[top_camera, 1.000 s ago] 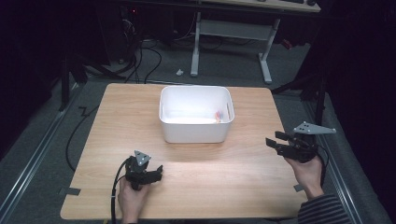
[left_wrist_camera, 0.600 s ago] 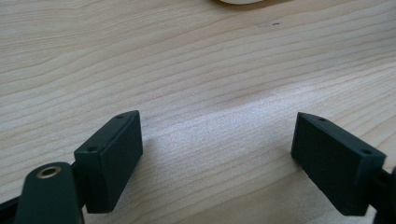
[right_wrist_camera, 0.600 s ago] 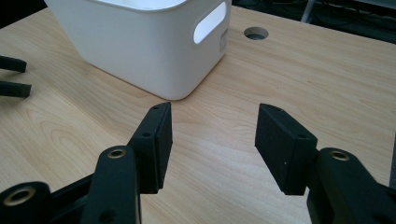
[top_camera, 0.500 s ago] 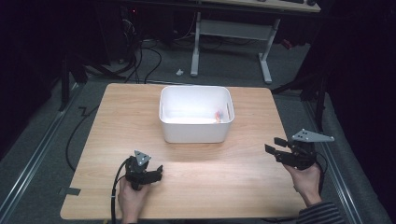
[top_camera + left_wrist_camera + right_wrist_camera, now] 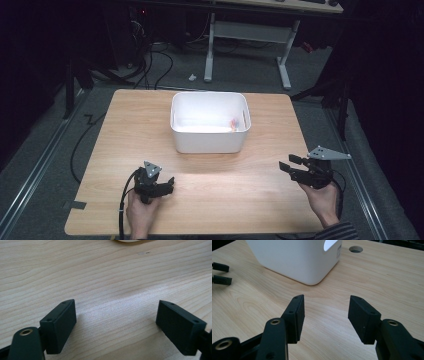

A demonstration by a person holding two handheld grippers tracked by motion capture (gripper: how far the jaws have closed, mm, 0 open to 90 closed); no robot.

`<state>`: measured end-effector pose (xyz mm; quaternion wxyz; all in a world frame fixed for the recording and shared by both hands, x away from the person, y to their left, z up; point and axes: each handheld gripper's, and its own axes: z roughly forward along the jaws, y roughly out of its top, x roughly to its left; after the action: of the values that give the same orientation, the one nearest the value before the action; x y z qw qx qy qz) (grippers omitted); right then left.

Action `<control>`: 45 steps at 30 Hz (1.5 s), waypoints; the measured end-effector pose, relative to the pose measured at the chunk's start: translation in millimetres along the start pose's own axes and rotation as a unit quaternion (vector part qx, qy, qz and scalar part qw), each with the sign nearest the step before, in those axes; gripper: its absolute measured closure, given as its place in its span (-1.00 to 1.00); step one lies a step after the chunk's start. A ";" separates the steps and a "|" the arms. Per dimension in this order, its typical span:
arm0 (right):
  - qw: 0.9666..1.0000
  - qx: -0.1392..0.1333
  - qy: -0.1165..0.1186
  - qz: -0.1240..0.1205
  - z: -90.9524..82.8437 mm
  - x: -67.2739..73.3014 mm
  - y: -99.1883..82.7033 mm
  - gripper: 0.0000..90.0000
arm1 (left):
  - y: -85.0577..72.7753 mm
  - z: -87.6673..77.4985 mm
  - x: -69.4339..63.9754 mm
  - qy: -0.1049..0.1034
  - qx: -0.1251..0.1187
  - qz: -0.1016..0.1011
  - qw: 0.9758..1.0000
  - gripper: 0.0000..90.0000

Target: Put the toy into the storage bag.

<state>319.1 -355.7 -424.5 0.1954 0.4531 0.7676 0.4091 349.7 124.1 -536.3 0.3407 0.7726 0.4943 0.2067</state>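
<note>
High view, left to right: left gripper (image 5: 165, 186) rests unmoved on the pale wooden table (image 5: 120, 125), jaws wide and empty; the white rectangular plastic bin (image 5: 210, 142) sits mid-table, long axis crosswise; right gripper (image 5: 292, 167) has sunk toward the near edge, jaws half-open, holding nothing, suggesting it is parking, not reaching.

A light wooden table (image 5: 260, 200) with a cable hole near its far right corner; one white plastic bin (image 5: 210, 137) is set on its far-centre part.
</note>
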 end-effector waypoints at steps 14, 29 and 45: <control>1.000 0.011 0.007 -0.013 16.7 12.8 -9.7 0.07 | 0.0 0.0 0.0 0.000 0.000 0.000 1.000 -0.63; 0.999 0.032 0.018 -0.026 48.1 28.6 -17.7 0.07 | 0.0 0.0 0.0 0.000 0.000 0.000 1.000 -0.63; 0.998 0.056 0.036 -0.020 93.0 38.0 -29.3 0.06 | 0.0 0.0 0.0 0.000 0.000 0.000 1.000 -0.63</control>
<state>346.3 -288.8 -500.2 0.1503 0.4326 0.8049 0.3774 349.8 124.1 -536.3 0.3409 0.7725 0.4944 0.2066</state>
